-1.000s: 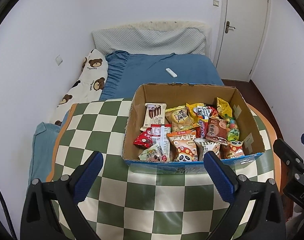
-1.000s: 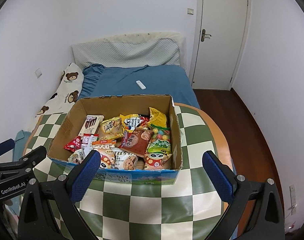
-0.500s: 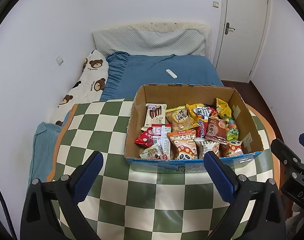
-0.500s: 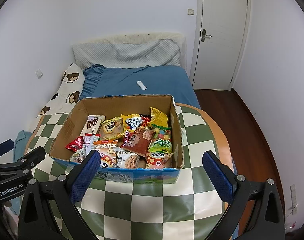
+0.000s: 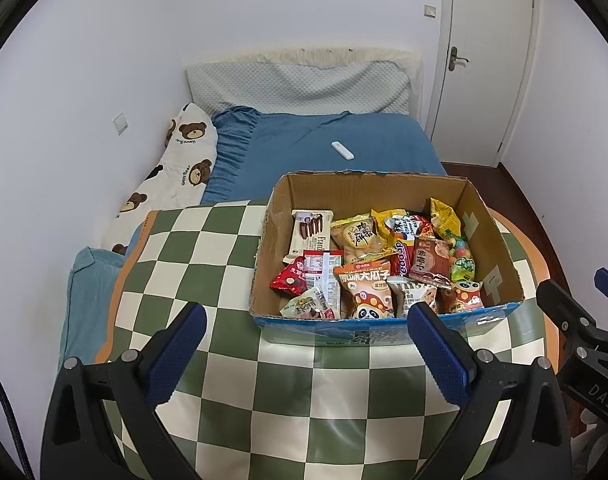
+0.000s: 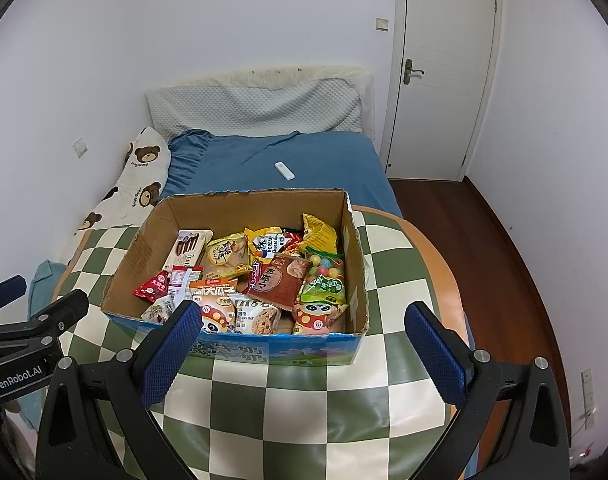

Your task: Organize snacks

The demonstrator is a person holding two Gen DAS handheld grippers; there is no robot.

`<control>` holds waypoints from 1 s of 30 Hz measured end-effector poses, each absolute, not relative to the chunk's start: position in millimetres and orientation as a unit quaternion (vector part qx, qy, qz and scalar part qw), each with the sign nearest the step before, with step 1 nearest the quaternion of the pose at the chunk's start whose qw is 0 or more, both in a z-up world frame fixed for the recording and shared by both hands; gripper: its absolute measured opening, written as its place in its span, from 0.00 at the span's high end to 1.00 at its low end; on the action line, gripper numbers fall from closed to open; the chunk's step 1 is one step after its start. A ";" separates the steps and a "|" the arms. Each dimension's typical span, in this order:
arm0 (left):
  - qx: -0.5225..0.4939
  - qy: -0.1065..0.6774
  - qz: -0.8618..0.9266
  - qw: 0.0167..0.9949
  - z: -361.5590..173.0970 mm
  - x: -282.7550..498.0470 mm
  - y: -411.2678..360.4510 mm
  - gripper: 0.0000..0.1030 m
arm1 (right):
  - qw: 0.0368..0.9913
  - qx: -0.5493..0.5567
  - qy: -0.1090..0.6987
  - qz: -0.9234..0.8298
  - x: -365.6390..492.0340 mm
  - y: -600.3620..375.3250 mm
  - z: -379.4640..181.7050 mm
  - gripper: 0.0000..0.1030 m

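I am holding both claws above the near edge of a round table (image 5: pixel 231 392) draped in a green-and-cream checked cloth. The left gripper (image 5: pixel 304 344) is gaping wide, its blue pads (image 5: pixel 175 356) grasping nothing. The right gripper (image 6: pixel 301 344) is spread just as wide and is likewise carrying nothing.

A cardboard box (image 6: pixel 239 204) is sitting on the cloth just beyond the fingertips, towards the table's right side in the left camera's view. It is brimming with snacks (image 5: pixel 380 264), all lying inside its walls. A white packet of chocolate sticks (image 5: pixel 310 232) is lying at the far left, with a red wrapper (image 5: pixel 289 280) nearer at that side. An orange panda bag (image 5: pixel 368 292) is leaning against the near wall. A brown pouch (image 6: pixel 281 280) is resting at centre right, beside a clear bag of coloured candy balls (image 6: pixel 326 268). A yellow packet (image 6: pixel 320 232) is standing in the far right corner.

Beyond the table, a bed (image 6: pixel 295 160) with a blue sheet is stretching towards the far wall, a white remote (image 6: pixel 284 170) lying on it. A bear-print pillow (image 5: pixel 175 172) is lining its left side. A white door (image 6: pixel 444 72) is standing closed at far right.
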State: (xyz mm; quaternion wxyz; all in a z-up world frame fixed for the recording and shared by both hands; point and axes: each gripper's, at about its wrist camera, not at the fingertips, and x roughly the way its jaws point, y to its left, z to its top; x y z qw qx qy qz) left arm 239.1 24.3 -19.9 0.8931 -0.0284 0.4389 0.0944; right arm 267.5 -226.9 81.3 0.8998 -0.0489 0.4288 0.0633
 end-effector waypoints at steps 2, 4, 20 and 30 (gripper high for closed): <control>-0.028 0.438 0.095 0.894 -18.2 239.0 24.5 0.00 | 0.900 -0.050 0.428 0.063 267.8 -226.4 81.4 0.00; -0.027 0.437 0.094 0.894 -17.1 238.3 24.5 0.00 | 0.900 -0.050 0.428 0.063 267.9 -226.7 81.4 0.00; -0.023 0.435 0.093 0.895 -14.1 236.5 23.8 0.00 | 0.899 -0.044 0.431 0.063 260.1 -221.8 83.9 0.00; -0.024 0.435 0.092 0.895 -14.2 235.3 24.4 0.00 | 0.897 -0.038 0.435 0.063 258.8 -221.4 80.2 0.00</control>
